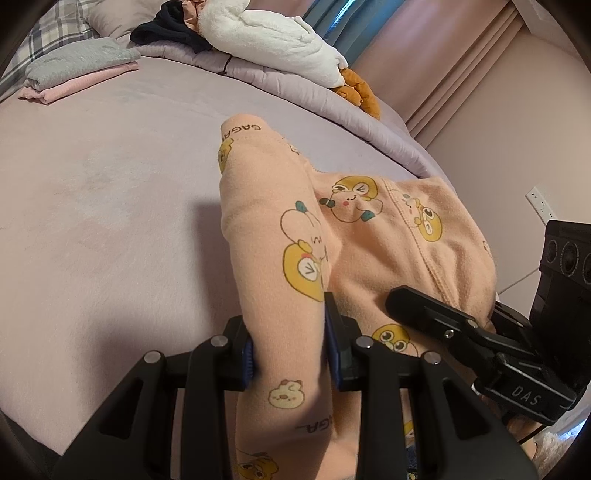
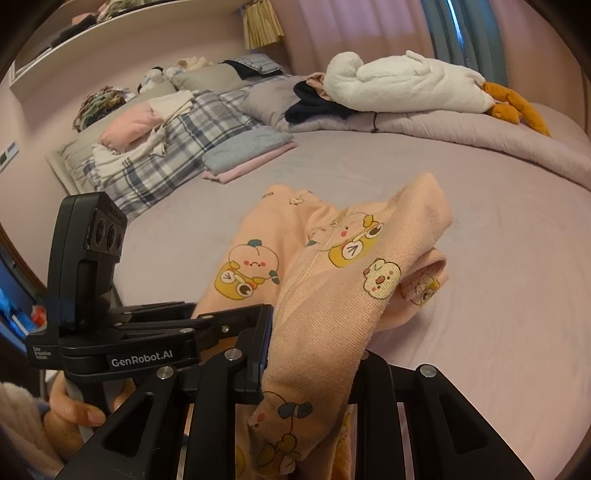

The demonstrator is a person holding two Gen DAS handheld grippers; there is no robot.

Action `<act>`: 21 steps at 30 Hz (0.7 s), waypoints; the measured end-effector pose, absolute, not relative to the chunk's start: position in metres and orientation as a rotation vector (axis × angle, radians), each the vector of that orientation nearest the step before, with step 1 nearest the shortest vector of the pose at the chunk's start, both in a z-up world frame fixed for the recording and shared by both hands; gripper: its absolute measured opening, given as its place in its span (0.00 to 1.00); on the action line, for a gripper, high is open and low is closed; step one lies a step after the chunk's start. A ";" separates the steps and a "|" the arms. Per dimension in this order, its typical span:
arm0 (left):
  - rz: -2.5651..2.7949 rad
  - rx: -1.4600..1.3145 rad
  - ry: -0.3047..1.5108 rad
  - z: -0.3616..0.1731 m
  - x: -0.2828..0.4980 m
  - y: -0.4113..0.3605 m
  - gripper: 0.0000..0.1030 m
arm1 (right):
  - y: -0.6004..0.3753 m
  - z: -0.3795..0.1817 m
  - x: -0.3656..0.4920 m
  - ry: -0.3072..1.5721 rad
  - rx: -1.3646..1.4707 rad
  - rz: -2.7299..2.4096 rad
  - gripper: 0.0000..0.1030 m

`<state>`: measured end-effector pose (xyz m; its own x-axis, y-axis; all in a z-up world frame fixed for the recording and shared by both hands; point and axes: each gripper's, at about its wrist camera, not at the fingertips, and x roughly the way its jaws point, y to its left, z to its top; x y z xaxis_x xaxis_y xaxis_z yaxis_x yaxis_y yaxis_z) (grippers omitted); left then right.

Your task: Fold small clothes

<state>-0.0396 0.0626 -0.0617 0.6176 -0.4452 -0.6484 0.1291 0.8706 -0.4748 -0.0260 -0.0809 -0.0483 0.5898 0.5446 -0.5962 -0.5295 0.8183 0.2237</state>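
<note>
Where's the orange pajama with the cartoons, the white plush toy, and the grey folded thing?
orange pajama [image 1: 369,236]: left wrist view, printed front.
white plush toy [image 2: 406,79]: right wrist view, body.
grey folded cloth [image 2: 243,146]: right wrist view, top.

Your grippers are matte black with silver screws and blue pads [image 1: 248,363] (one reads "GenRobot.AI"); bare fingers [image 2: 74,410] show lower left.

Home bedroom: bed [image 2: 480,229] w/ mauve cover, plaid pillows [image 2: 177,147] at headboard, white plush goose [image 2: 402,81] on rolled duvet [image 2: 461,133], folded clothes stack [image 2: 247,151], curtains [image 2: 461,33] behind, wall shelf [image 2: 110,40] above
</note>
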 end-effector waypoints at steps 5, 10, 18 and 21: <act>-0.346 -0.406 0.850 -0.062 -0.033 0.062 0.29 | -0.081 -0.050 -0.023 0.707 0.033 0.618 0.25; -0.350 -0.403 0.858 -0.064 -0.026 0.059 0.29 | -0.080 -0.052 -0.022 0.712 0.038 0.610 0.25; -0.353 -0.391 0.848 -0.061 -0.018 0.056 0.29 | -0.081 -0.051 -0.018 0.701 0.047 0.601 0.25; -0.354 -0.387 0.845 -0.061 -0.015 0.056 0.29 | -0.081 -0.050 -0.016 0.692 0.045 0.599 0.25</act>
